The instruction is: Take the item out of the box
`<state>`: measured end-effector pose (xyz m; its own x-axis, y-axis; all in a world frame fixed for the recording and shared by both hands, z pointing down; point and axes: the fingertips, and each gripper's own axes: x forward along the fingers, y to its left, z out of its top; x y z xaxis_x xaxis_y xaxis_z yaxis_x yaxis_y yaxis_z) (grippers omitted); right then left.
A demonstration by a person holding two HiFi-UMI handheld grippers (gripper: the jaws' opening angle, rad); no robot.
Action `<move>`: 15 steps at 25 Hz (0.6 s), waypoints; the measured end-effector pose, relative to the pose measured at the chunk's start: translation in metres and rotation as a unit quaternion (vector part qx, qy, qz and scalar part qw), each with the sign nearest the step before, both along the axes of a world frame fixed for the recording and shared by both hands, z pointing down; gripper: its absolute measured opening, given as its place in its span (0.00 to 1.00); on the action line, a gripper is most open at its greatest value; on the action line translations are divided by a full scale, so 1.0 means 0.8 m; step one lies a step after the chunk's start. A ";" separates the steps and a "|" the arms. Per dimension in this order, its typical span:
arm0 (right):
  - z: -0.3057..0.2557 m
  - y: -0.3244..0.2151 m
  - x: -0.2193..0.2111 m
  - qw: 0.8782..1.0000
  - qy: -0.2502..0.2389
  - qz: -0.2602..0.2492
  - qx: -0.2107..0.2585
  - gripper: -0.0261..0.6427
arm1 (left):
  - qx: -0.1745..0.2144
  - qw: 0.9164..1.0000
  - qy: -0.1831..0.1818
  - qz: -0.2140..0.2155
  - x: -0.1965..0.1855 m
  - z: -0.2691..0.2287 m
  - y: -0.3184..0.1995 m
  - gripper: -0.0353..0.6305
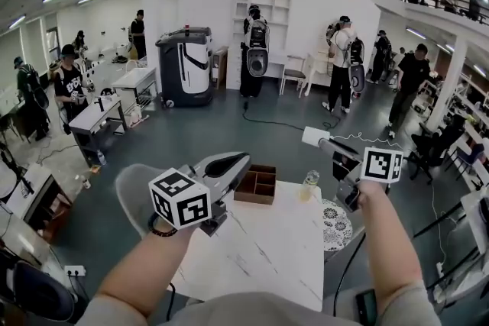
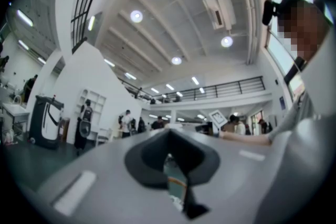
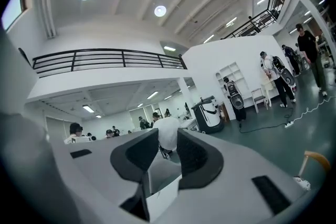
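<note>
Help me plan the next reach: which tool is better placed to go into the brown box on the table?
Left, probably. The left tool is empty, jaws together, its tip pointing at the brown box. The right tool is clamped on a white item and sits farther from the box.

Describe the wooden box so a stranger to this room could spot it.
Start at the white marble-look table in front of the person. At its far edge sits the brown wooden box, left of a small clear bottle. It alone is dark, open-topped and split into compartments.
</note>
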<state>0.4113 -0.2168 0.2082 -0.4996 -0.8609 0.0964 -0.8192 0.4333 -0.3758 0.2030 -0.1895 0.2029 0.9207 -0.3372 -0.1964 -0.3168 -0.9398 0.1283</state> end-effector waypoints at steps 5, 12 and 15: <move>-0.001 0.080 -0.001 0.994 -0.058 -0.082 0.036 0.20 | -0.004 1.000 -0.009 -0.020 0.022 0.016 0.079 0.06; 0.011 0.145 -0.007 0.991 -0.065 -0.108 0.053 0.20 | -0.014 0.999 -0.023 -0.026 0.016 0.034 0.144 0.06; 0.026 0.160 -0.021 0.988 -0.078 -0.119 0.055 0.20 | -0.015 0.999 -0.034 -0.021 0.012 0.047 0.159 0.06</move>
<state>0.3944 -0.0887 0.2288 -0.6913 -0.7175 -0.0854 -0.6246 0.6528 -0.4287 0.2125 -0.0621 0.2402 0.9165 -0.3804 -0.1240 -0.3645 -0.9216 0.1331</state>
